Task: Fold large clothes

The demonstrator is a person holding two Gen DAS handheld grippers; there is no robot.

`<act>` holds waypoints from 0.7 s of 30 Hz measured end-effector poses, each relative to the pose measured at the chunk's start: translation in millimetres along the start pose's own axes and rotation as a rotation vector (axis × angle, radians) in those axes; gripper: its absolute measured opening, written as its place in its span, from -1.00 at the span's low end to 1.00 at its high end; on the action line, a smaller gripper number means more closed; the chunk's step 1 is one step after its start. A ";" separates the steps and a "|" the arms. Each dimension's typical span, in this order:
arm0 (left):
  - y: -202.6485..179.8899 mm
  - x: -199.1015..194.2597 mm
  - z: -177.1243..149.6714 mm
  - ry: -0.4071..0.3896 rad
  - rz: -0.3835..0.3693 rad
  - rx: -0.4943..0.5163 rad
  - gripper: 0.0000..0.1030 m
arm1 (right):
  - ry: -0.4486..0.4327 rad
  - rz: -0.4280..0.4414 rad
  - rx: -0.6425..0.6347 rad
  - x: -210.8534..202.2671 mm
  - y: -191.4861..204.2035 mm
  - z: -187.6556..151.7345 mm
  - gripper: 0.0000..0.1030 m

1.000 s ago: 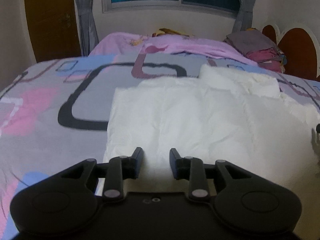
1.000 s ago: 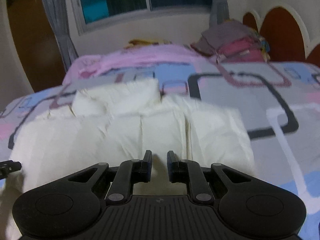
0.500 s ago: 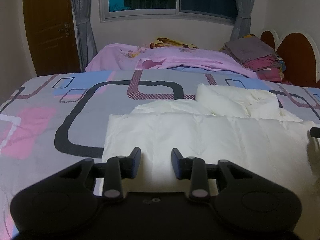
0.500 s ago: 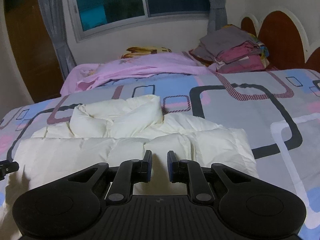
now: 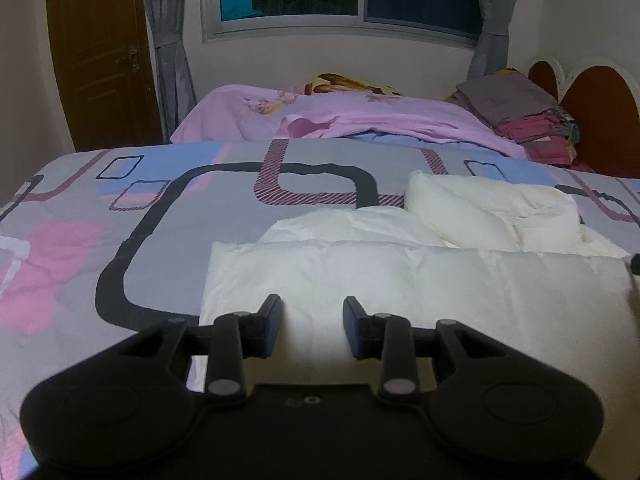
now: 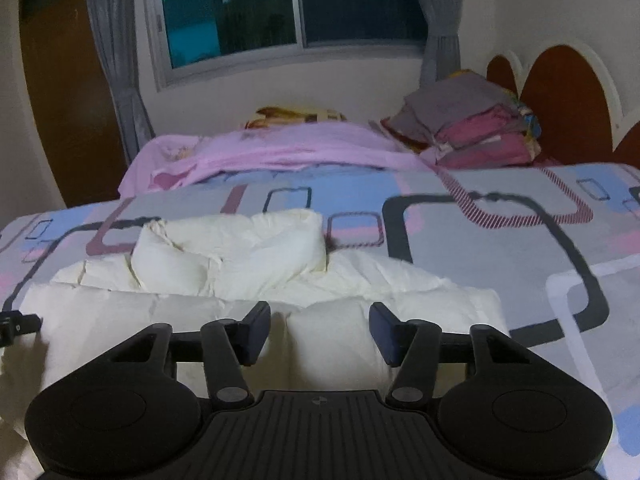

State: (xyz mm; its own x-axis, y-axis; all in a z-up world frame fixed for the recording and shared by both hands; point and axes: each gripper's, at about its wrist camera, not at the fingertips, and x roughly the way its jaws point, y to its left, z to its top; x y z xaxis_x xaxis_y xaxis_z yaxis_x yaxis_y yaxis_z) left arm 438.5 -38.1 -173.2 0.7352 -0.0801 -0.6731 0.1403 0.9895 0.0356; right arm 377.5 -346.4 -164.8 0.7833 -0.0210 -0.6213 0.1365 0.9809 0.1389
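Since a second ago your right hand-held gripper has widened; its jaws are opening astride the folded white jacket, pads clear. Left view: your left hand-held gripper stands apart over the jacket's near edge on the bed.

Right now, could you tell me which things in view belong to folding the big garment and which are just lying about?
Part of the job:
- white padded garment, partly folded on the patterned bedspread
- left gripper, garment edge between its pads
- right gripper, jaws opening over the fold

Just lying about:
- pink sheet
- stack of folded clothes
- window curtains
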 end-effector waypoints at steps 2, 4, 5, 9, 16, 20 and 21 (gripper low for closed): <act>2.4 8.4 -0.8 0.009 0.013 -0.005 -0.34 | 0.016 -0.008 -0.008 7.5 -1.9 -3.2 0.07; 6.1 18.1 -2.9 0.024 0.026 -0.012 -0.34 | 0.036 -0.021 -0.013 15.4 -5.1 -7.6 0.07; 8.0 22.1 -4.5 0.033 0.028 -0.018 -0.30 | 0.052 -0.031 -0.015 20.8 -7.2 -10.2 0.07; 13.5 36.3 -11.9 0.062 0.020 -0.038 -0.29 | 0.075 -0.033 -0.008 34.6 -13.5 -19.0 0.07; 10.3 44.4 -20.4 0.047 0.022 0.004 -0.29 | 0.112 -0.024 0.026 57.1 -20.6 -28.6 0.10; 9.9 42.5 -18.4 0.057 0.027 0.003 -0.29 | 0.134 -0.011 0.063 54.4 -25.2 -22.8 0.10; 10.4 41.2 -17.2 0.062 0.030 -0.006 -0.29 | 0.132 -0.005 0.078 49.6 -27.7 -20.8 0.10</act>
State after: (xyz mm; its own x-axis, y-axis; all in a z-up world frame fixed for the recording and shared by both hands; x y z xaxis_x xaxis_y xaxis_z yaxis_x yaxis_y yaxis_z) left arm 458.8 -28.9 -213.2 0.6967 -0.0431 -0.7160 0.1152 0.9920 0.0523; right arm 399.9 -370.6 -215.5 0.6968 0.0047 -0.7173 0.1909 0.9627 0.1918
